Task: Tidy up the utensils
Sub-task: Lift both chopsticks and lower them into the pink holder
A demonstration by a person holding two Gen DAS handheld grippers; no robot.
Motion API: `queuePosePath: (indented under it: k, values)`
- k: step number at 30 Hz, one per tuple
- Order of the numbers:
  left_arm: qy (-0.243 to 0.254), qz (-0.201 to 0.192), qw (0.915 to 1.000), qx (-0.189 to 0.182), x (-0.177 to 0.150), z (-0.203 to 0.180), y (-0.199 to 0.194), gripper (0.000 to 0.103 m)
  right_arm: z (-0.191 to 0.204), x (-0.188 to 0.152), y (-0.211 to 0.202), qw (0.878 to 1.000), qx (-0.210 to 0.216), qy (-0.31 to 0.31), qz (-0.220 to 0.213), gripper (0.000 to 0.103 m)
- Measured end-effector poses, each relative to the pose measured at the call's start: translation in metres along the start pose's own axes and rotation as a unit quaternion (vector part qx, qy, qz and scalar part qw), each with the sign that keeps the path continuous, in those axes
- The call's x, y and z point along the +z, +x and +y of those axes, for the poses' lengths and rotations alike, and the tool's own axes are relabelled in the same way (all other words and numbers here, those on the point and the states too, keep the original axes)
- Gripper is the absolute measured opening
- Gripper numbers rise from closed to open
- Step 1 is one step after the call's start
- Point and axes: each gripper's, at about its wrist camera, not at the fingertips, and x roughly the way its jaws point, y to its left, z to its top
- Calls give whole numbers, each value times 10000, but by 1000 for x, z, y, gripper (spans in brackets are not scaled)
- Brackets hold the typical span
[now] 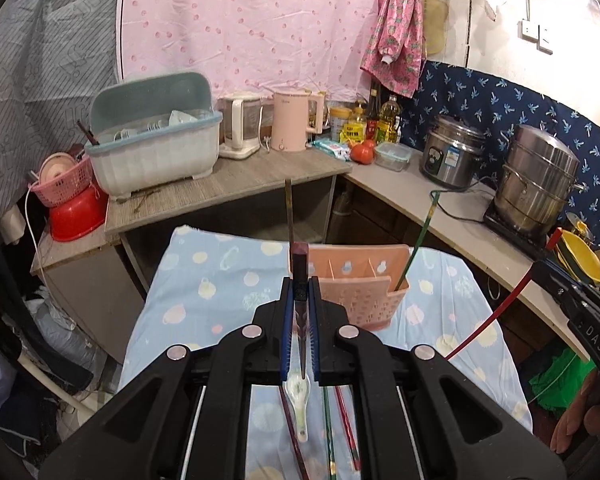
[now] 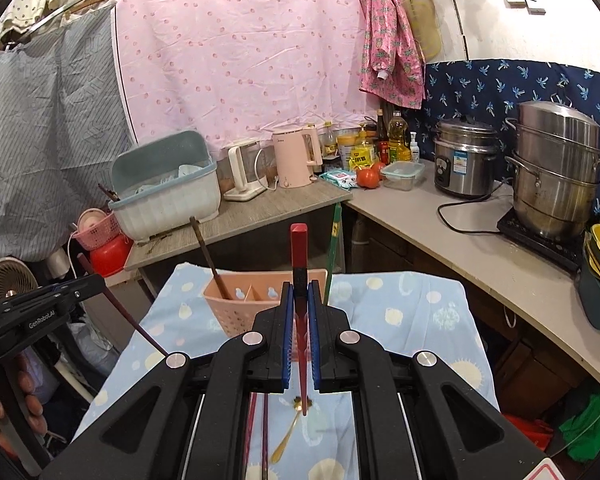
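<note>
Tablecloth [image 2: 400, 312]: gold spoon [image 2: 286, 438], right view only.

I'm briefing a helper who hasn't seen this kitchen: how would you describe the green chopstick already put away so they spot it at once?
Find the blue patterned cloth on the table, then the pink perforated utensil basket standing on it. The green chopstick stands leaning in the basket's right-end compartment. It is the only green stick there; the brown chopstick stands at the opposite end.
</note>
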Motion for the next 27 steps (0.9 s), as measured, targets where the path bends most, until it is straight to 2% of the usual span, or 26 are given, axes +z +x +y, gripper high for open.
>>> queuePosePath:
  k: [8,13,18,27]
  values:
    - [133,-603,9981,14,77,-9,1,7,2,63,27,9994,65,-41,-334,7]
    - [139,-755,9971,11,107,-16,23,7,8,87,62,9994,136,8,-328,7]
    - [88,-625,9980,31,114,-19,64,7,12,85,105,9998,147,9,-160,7]
    - [112,-300,9994,134,97,-15,122,7,11,58,160,9996,58,-54,277,7]
